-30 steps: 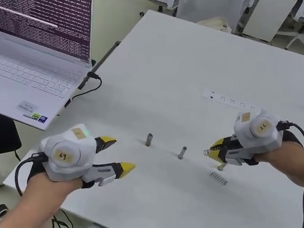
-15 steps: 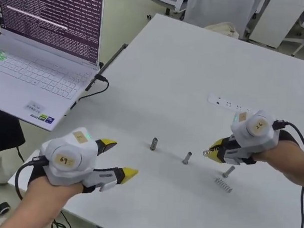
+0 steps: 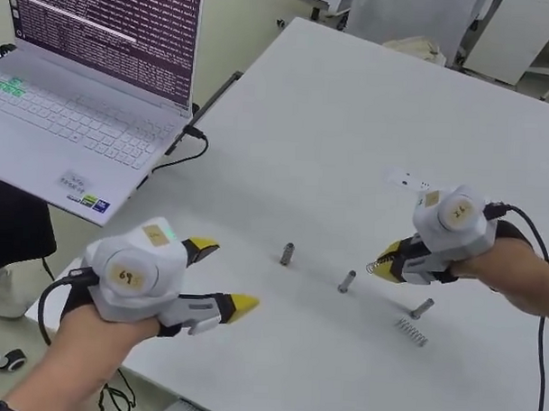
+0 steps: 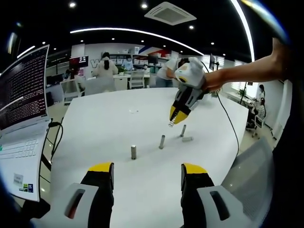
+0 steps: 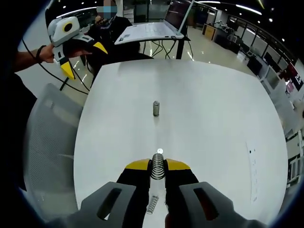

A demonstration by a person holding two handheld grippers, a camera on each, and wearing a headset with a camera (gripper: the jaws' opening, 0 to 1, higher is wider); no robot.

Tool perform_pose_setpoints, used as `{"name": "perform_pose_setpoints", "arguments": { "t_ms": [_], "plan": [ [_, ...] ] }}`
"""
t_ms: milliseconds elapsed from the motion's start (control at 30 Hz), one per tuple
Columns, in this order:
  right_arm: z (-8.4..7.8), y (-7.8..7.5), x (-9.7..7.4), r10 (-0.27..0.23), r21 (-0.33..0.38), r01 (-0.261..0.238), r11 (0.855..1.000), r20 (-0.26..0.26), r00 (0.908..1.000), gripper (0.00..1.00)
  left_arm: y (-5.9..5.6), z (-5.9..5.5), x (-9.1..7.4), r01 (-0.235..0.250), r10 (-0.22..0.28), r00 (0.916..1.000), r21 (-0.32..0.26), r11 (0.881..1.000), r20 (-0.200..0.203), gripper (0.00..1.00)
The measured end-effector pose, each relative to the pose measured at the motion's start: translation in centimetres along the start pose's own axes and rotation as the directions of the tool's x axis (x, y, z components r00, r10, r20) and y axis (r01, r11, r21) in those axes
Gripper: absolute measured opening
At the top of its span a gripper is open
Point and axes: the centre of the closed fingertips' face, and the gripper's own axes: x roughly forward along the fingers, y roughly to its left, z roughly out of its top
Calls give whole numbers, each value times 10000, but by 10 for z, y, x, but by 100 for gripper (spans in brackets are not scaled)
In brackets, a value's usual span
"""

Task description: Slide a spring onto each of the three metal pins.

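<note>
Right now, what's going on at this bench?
A person works two handheld grippers over a white table. The right gripper is shut on a spring, held close to the middle pin of three upright pins. The left gripper hangs open, holding nothing. A second spring lies loose beside the third pin.

Count: 3 metal pins (image 3: 346,281), 2 springs (image 5: 157,166), 1 laptop (image 3: 89,100).
1 spring (image 3: 412,332) lies on the worktop (image 3: 349,127), the other sits between the right tongs (image 3: 379,268).
</note>
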Motion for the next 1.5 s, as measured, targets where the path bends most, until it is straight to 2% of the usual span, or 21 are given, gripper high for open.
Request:
{"name": "perform_pose_setpoints", "arguments": {
  "t_ms": [333, 567, 933, 1500],
  "plan": [
    [-2, 3, 16, 333, -287, -345, 9990, -421, 9986, 9, 0, 0, 0, 15, -15, 10000, -10, 10000, -71, 53],
    [-1, -1, 23, 426, -452, -453, 9979, -601, 9973, 9, 1, -2, 0, -26, 25, 9999, -119, 9999, -101, 52],
    [-7, 1, 40, 699, -818, -789, 9935, -1082, 9917, 9, 7, -4, -4, -167, 164, 9997, -193, 9997, -164, 52],
    [-6, -3, 51, 808, -1075, -954, 9896, -1331, 9878, 9, 10, -8, -3, -193, 185, 9995, -301, 9994, -269, 52]
  ]
}}
